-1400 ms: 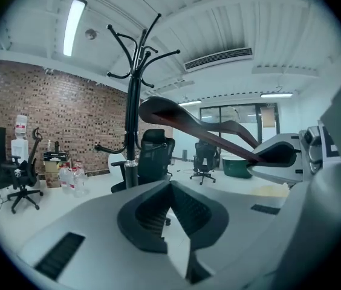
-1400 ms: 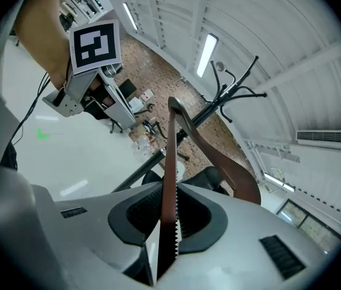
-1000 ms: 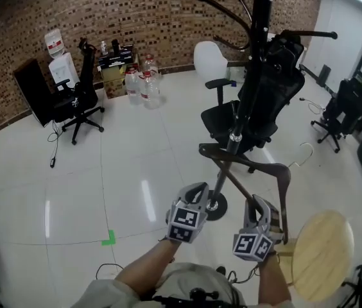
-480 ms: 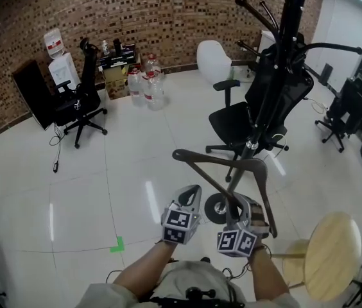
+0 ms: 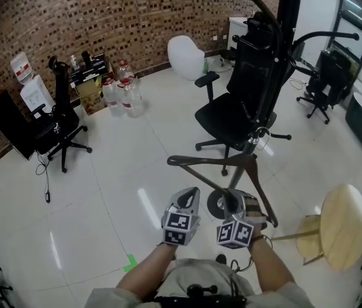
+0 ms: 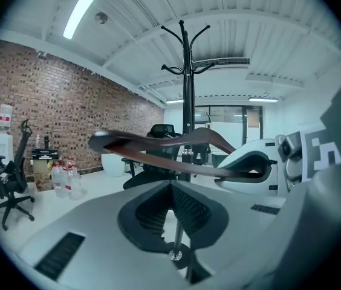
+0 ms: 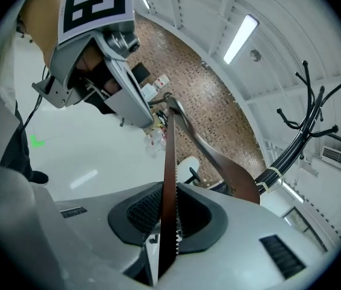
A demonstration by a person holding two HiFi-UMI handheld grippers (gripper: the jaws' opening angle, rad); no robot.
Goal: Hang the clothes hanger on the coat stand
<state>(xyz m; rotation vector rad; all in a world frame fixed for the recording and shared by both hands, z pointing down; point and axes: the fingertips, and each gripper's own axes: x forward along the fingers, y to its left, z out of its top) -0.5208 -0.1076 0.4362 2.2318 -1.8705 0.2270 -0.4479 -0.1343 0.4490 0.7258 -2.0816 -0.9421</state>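
Note:
A brown wooden clothes hanger (image 5: 223,163) hangs level in front of me, its lower bar clamped between the ribbed pads of my right gripper (image 5: 245,205). In the right gripper view the bar (image 7: 169,162) runs straight up out of the gripper (image 7: 168,225). My left gripper (image 5: 186,201) sits just left of it, shut and holding nothing; its gripper (image 6: 170,189) points at the hanger (image 6: 176,145). The black coat stand (image 5: 272,76) rises beyond the hanger, its round base (image 5: 221,204) on the floor by the grippers. Its hooks (image 6: 185,38) stand high above the hanger.
A black office chair (image 5: 229,117) stands right behind the stand's pole. A round wooden stool (image 5: 343,226) is at the right. Farther off are a white chair (image 5: 184,53), water bottles (image 5: 120,94), another office chair (image 5: 59,124) and a brick wall (image 5: 104,18).
Both grippers have travelled left across the floor with the hanger, away from the wooden stool. The hanger now lies in front of the stand's pole. The right gripper's hold is unchanged.

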